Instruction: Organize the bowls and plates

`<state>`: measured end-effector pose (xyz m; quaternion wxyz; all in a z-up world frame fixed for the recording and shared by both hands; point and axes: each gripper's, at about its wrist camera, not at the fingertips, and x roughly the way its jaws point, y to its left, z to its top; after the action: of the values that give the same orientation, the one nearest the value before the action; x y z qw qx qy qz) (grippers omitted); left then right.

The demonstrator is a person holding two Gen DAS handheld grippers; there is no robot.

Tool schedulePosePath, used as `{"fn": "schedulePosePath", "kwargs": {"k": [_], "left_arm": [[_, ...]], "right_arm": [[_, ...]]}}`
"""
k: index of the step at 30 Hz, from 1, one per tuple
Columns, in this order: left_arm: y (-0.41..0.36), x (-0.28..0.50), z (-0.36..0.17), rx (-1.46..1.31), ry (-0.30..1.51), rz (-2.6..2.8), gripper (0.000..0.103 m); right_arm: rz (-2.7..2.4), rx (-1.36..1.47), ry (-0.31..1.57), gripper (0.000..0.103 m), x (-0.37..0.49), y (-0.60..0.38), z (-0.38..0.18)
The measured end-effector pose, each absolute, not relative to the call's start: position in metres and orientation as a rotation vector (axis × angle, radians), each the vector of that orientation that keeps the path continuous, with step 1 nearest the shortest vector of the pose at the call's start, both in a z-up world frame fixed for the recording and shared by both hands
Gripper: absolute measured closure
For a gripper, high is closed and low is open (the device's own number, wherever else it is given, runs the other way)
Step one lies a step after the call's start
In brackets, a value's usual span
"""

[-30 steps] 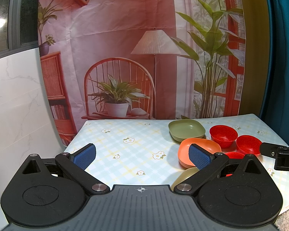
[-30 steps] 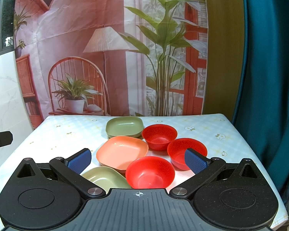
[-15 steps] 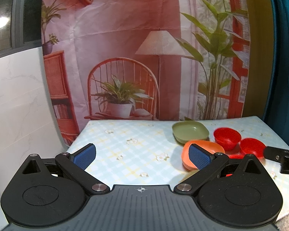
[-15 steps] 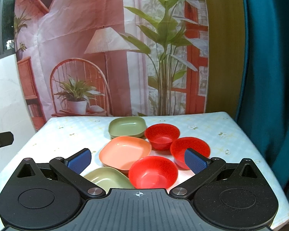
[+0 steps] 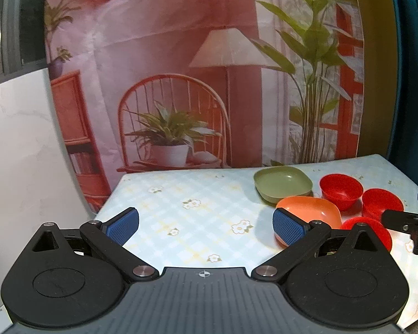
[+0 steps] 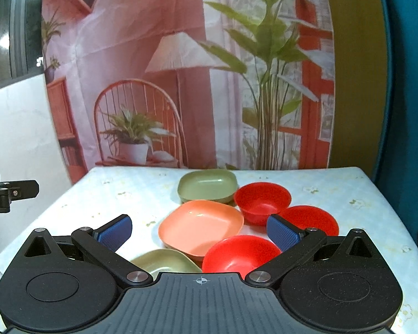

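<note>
Toward table's right edge: plates and bowls clustered, touching. Right gripper and left gripper both wide apart, empty. Risk: crowded dishes; lifting one prob. knocks neighbour off edge.

Staged studio: printed living-room backdrop behind clothed table.

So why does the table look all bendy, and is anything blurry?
Left wrist view: the fisheye lens curves the table edge and the wall; the backdrop looks soft and smeared. Right wrist view: same curving, the backdrop is slightly soft, the orange plate is sharp with a small shiny glare spot.
</note>
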<state>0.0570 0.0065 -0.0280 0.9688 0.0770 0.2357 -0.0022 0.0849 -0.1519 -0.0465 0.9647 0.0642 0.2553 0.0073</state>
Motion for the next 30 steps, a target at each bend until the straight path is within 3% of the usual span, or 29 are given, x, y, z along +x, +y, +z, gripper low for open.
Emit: {"fn": "schedulePosePath", "kwargs": {"k": [15,30], "left_arm": [[-0.003,0.091,-0.083,0.175,0.573,-0.038,0.001],[-0.011,0.110,-0.135,0.139,0.739,-0.137,0.014]], "right_arm": [[-0.046,0.137,0.626,0.000,0.112,-0.155,-0.092],[0.005,0.157,0.702,0.003,0.108,-0.151,-0.131]]}}
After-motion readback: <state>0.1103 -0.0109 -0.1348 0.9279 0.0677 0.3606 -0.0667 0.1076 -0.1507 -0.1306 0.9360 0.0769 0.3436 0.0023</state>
